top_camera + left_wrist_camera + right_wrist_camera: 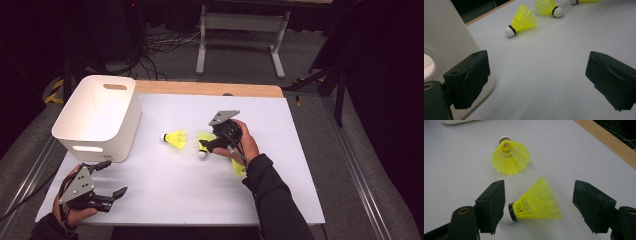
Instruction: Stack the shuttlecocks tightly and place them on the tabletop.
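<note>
Three yellow shuttlecocks with white corks lie on the white sheet [165,195]. My right gripper [206,146] is lowered over the middle shuttlecock [202,145]. In the right gripper view that shuttlecock [536,203] lies on its side between the open jaws of the right gripper [540,188]; its cork is next to the left jaw and its skirt is clear of the right jaw. Beyond it lies another shuttlecock [510,157], also seen in the high view [175,138]. A third shuttlecock [238,167] peeks out under the right wrist. My left gripper [114,178] rests open at the near left, holding nothing.
A white plastic bin [100,115] stands at the left of the table, right beside the left gripper [536,62] and its left jaw. The wooden table edge [210,88] runs along the far side. A metal stand [240,30] is on the floor beyond.
</note>
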